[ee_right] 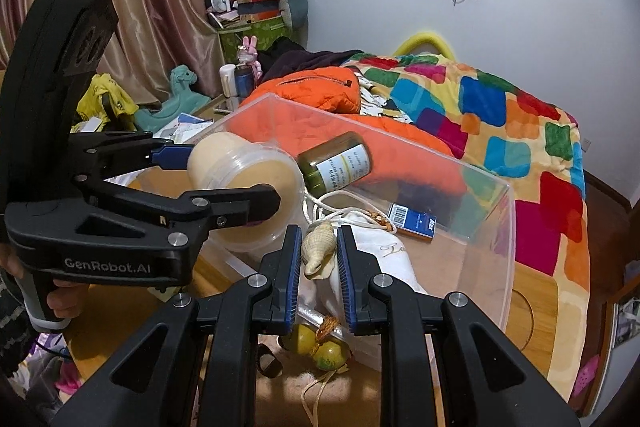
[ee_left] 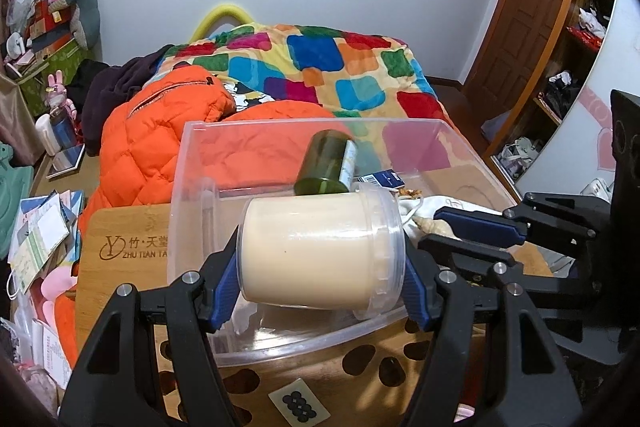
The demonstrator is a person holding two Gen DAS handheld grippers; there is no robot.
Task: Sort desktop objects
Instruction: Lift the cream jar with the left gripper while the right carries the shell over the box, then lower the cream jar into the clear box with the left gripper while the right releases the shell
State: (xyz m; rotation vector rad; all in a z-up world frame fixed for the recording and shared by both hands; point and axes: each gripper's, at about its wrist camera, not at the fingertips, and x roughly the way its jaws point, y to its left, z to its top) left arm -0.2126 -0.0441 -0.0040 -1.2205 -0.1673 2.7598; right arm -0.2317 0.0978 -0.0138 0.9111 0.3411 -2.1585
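Your left gripper (ee_left: 320, 291) is closed on a translucent round plastic tub of cream-coloured contents (ee_left: 320, 251), held on its side. One blue pad presses the tub's base and the other presses its clear lid. The tub hangs over the near wall of the clear rectangular plastic bin (ee_left: 460, 143), which stands on a light bamboo tabletop with dark oval cut-outs (ee_left: 120, 227).

Inside the bin, a dark green glass jar with a pale printed label (ee_left: 328, 163) lies tilted, just behind the tub. In the right wrist view this jar (ee_right: 340, 163) touches the tub's lid (ee_right: 256, 179). A small navy blue card box with a white barcode (ee_right: 412, 223) lies flat on the bin floor, right of the jar.

Your right gripper (ee_right: 318, 259) is partly open, its blue pads on either side of a cream ribbed spiral seashell (ee_right: 316, 247). You cannot tell from either view whether the pads touch the shell. The shell rests on a white cloth drawstring pouch (ee_right: 392, 263) that lies in the bin. In the left wrist view the shell (ee_left: 430, 227) shows just beside your right gripper's blue fingers (ee_left: 480, 223).

Two yellow-green round fruit-shaped ornaments tied with orange cord (ee_right: 320, 347) lie near the bin's near corner, below your right gripper. Whether they are inside or outside the wall cannot be told.

Behind the table lie an orange quilted jacket (ee_left: 160, 147) and a multicoloured patchwork blanket (ee_left: 320, 67).
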